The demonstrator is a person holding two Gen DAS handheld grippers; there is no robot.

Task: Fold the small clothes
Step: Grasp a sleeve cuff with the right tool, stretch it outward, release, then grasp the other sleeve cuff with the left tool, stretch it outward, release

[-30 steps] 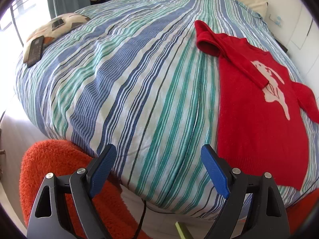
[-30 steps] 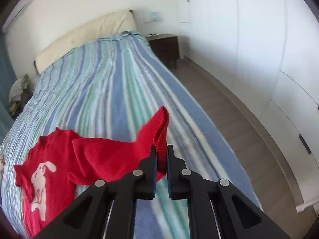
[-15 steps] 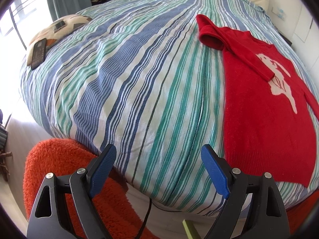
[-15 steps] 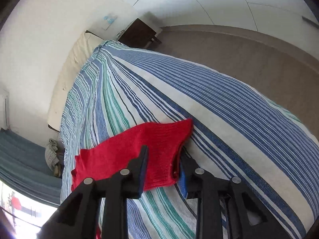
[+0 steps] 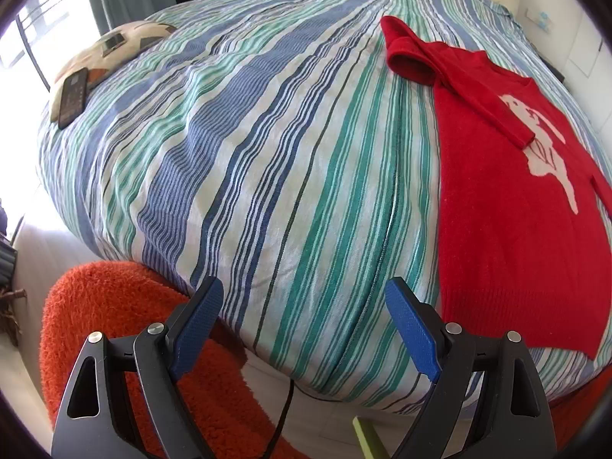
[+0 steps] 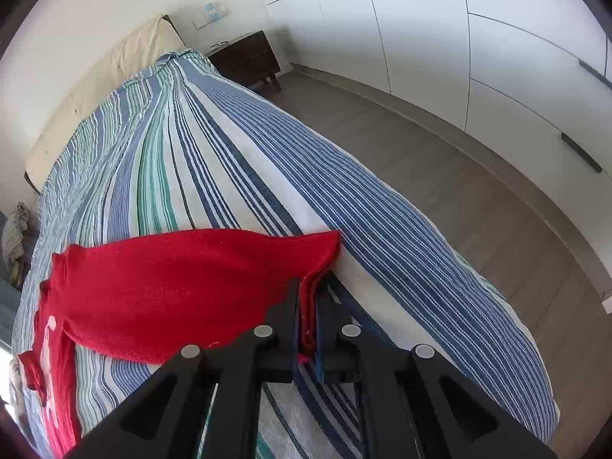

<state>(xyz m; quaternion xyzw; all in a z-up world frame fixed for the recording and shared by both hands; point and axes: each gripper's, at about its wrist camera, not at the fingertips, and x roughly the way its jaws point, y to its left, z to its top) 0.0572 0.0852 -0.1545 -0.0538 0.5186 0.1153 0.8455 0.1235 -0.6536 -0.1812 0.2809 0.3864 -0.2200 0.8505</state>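
Note:
A small red sweater with a white rabbit on its front lies on the striped bed at the right of the left wrist view, one sleeve folded across the chest. My left gripper is open and empty, held off the bed's near edge, left of the sweater's hem. In the right wrist view my right gripper is shut on the cuff of the sweater's other sleeve, which stretches out to the left over the bedspread.
The striped bedspread covers the whole bed. A ball-patterned cushion with a phone lies at the far left corner. An orange shaggy rug lies on the floor below. Wardrobe doors and a nightstand stand to the right.
My right gripper opened on the sleeve half a second ago and has shut on its cuff again, low over the bed. My left gripper drifted slightly and stayed open.

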